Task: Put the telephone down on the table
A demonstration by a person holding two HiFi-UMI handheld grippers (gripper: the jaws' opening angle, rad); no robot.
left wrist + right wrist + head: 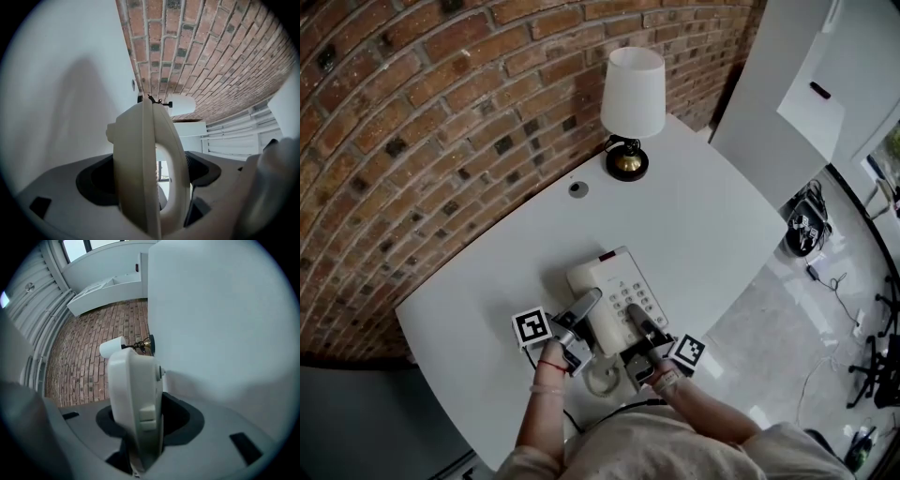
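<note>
A cream telephone (614,292) sits low in the middle of the head view, over the near part of the white table (703,225); whether its base touches the tabletop cannot be told from here. Both grippers hold it, one on each side. The left gripper (587,304) comes in from the lower left, and its jaws are clamped across the handset side of the telephone (140,164), which fills the centre of the left gripper view (a slit of light shows between handset and body). The right gripper (635,321) comes in from the lower right, and in its own view its jaws stand wide, pressed on the telephone's (133,390) other edge. A coiled cord (602,380) curls just below the telephone, near the person's wrists.

At the upper centre of the head view a lamp (632,103) with a white shade and a brass base stands at the far side of the table, against the brick wall (441,112). A small round grommet (577,188) lies in the tabletop to the lamp's lower left, well apart from the telephone.
</note>
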